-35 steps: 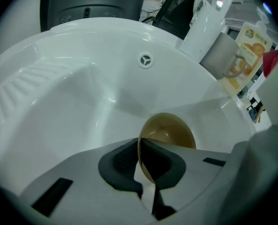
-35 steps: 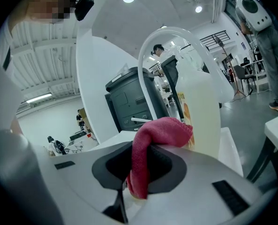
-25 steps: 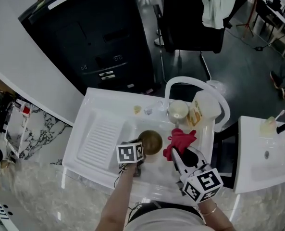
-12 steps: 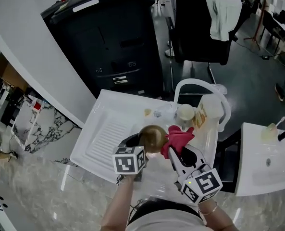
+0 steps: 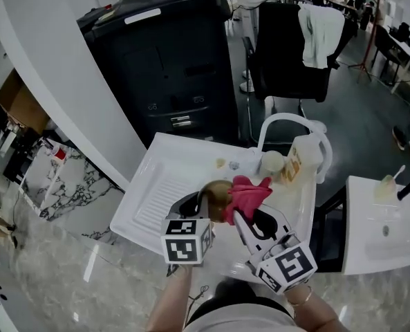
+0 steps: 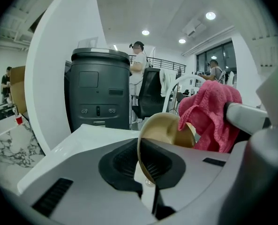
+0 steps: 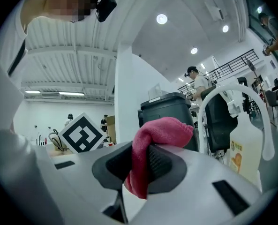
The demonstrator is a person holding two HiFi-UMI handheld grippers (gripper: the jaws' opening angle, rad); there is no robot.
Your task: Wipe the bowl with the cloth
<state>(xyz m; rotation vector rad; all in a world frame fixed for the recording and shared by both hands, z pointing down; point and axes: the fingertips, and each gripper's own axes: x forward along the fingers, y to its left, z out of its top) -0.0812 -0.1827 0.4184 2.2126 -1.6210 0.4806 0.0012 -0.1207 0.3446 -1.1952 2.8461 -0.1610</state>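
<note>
Head view: bowl (image 5: 216,197) is round, gold-brown w/ a glossy surface. It is held clear above the basin of the white sink unit (image 5: 144,159), tipped on its side. Left gripper view: the thin rim of the bowl (image 6: 167,134) runs edge-on between the dark ribbed fingers (image 6: 124,161) of the left gripper (image 6: 146,168), which are closed narrow on it. The opening faces the cloth side.

Cloth (image 5: 249,194) is pink-red terry, bunched. It touches the bowl's right side in the head view. Right gripper view: the right gripper (image 7: 139,165) has its fingers clamped on a fold of the cloth (image 7: 153,139). The rest bulges above the pads, and a short tail hangs below.

Edges and clearance:
- Ribbed drainboard (image 5: 155,194), left of the basin, is bare. Its raised outer rim borders the marble worktop (image 5: 59,268).
- Back edge of the sink unit carries a pale cup (image 5: 272,161) and a detergent bottle (image 5: 303,158), close together, just beyond the cloth.
- A white arched pipe (image 5: 285,119) rises behind those items and curves over the bottle.
- A black cabinet (image 5: 166,68) stands beyond the sink unit. Right of it is a black chair (image 5: 284,61) w/ a white garment (image 5: 321,33) over its back.
- A second white basin (image 5: 381,230) lies to the right, separated from the first by a dark gap.
- Both marker cubes sit near the worktop's near edge, apart from each other.
</note>
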